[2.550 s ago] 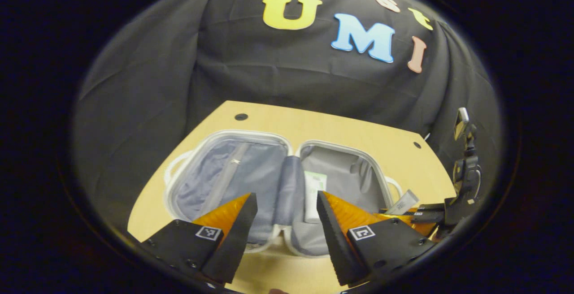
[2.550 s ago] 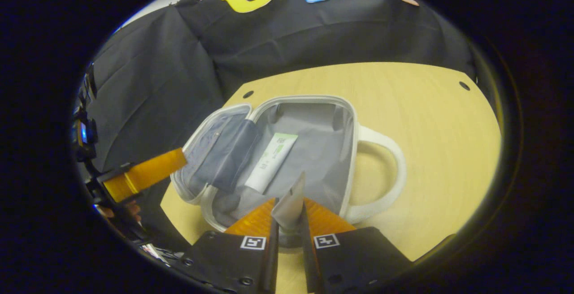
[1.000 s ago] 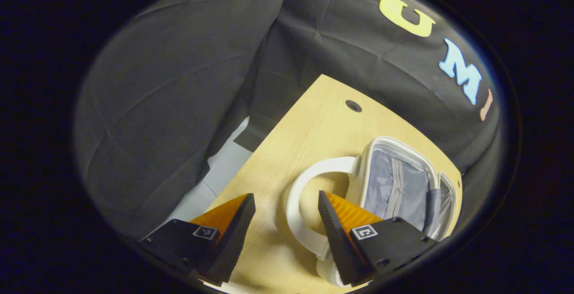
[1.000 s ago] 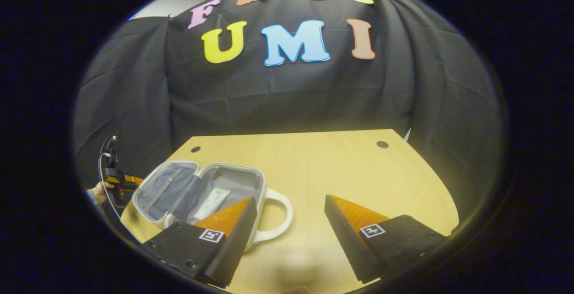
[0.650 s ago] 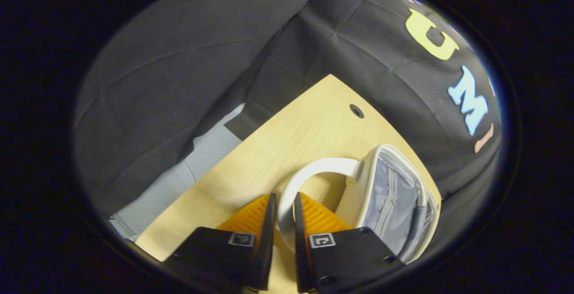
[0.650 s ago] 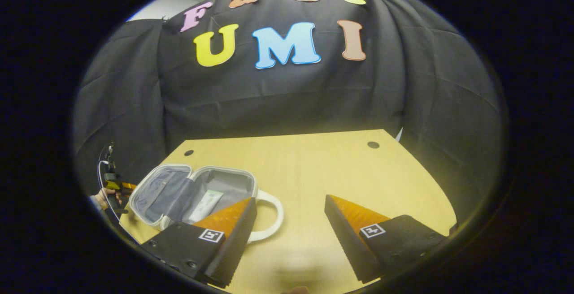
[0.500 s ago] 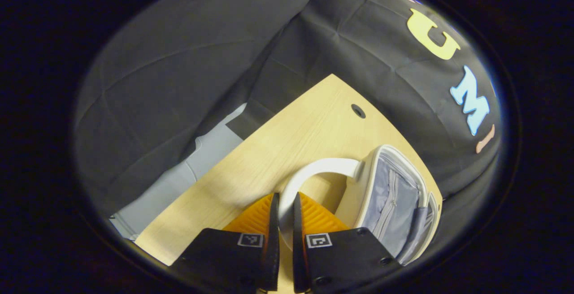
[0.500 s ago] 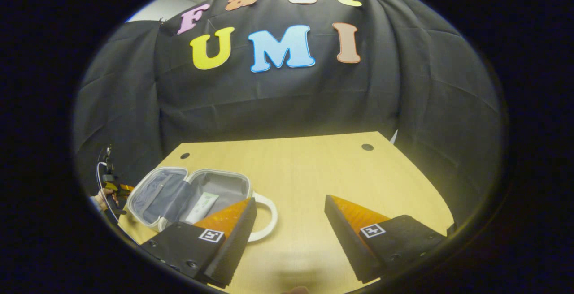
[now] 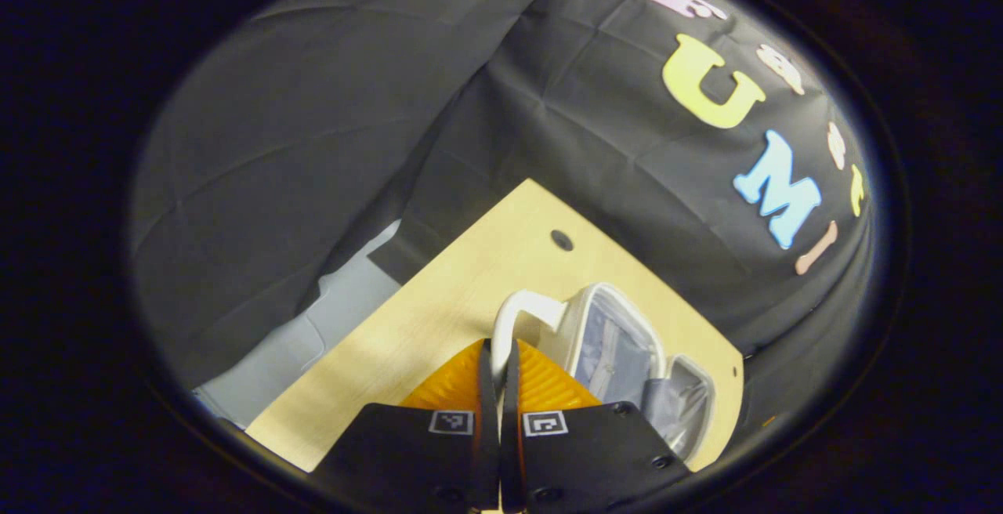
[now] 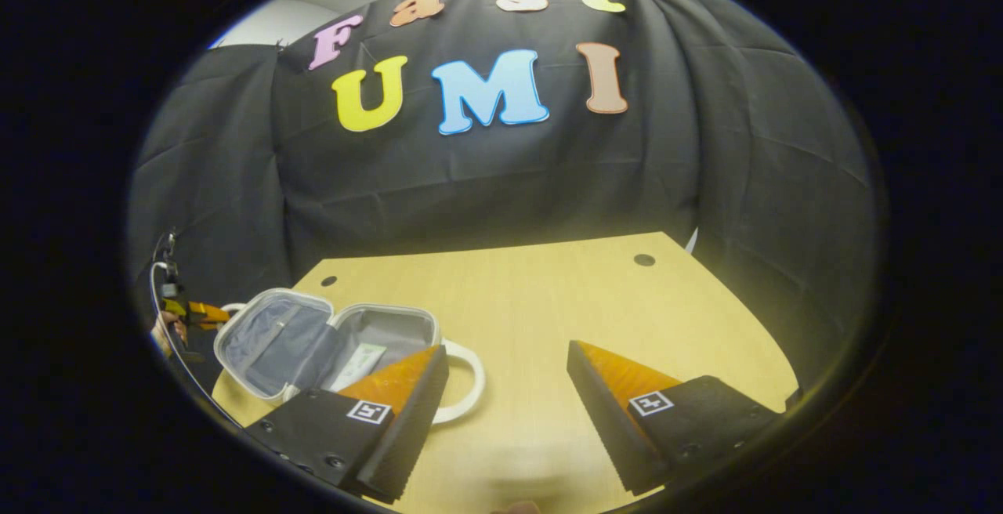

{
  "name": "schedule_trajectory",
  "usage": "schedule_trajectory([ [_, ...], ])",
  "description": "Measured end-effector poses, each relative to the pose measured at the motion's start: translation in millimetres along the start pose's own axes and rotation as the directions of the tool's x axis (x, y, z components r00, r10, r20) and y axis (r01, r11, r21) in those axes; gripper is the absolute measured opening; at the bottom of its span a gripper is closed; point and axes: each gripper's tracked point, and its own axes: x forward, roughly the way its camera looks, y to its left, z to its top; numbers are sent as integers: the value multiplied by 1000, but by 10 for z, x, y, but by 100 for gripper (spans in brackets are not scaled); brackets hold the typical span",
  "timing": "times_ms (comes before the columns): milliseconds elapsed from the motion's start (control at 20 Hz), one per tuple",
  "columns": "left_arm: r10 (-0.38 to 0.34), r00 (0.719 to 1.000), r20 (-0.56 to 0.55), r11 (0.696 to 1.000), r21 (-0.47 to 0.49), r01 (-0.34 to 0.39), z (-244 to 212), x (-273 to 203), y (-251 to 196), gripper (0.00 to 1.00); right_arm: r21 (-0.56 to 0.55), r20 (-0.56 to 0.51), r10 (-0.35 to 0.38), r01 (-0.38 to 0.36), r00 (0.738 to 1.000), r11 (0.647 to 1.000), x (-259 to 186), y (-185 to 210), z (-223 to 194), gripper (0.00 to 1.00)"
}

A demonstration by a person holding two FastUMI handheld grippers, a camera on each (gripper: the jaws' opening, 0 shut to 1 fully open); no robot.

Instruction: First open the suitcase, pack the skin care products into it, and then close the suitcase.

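A pale wooden tabletop (image 10: 564,318) stands in a booth walled with black cloth (image 10: 486,177), which hangs down behind it on the far side and wraps round to the left. There are small dark round holes near the tabletop's far corners. In the left gripper view a patch of light grey floor (image 9: 313,334) shows past the tabletop's left edge, under the hem of the cloth.

The suitcase (image 10: 313,342), a small white-rimmed case lined in grey, lies on the left part of the tabletop with its two halves spread apart, the left half tipped up off the surface. In the right half lies a white tube with a green end (image 10: 356,365), partly hidden behind the right gripper's finger. Each half carries a white loop handle; the right handle (image 10: 466,385) rests flat on the tabletop.

The left gripper (image 9: 498,357) comes in low from the left side of the case, its fingers pinched tight on the left handle (image 9: 513,314), whose loop rises out from between them toward the case. In the right gripper view this gripper shows small at the far left beside the suitcase, with a hand (image 10: 162,334) behind it.

The right gripper (image 10: 505,377) hangs over the near edge of the tabletop, level and facing the far wall, its fingers spread wide with nothing between them but bare wood. Its left finger overlaps the near right corner of the suitcase in that view; I cannot tell whether it touches.
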Motion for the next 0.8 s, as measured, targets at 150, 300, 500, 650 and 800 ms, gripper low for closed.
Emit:
schedule_trajectory([
  [150,-85,995,55,996,43,83,219,-470,-592,9,11,12,13,-13,1000,1000,10,-30,34,94],
  [300,-152,985,87,981,131,140,265,-779,-1288,9,18,29,22,-23,999,1000,-6,-82,105,94],
  [500,-257,962,91,946,229,231,76,-1084,-2249,9,35,57,26,-28,998,999,-36,-237,204,94],
  [650,-328,943,47,911,281,303,-238,-1160,-3010,8,56,77,29,-33,997,998,-67,-388,266,94],
  [800,-379,925,-23,867,340,363,-758,-1164,-3642,8,69,86,38,-44,996,997,-104,-536,289,94],
])
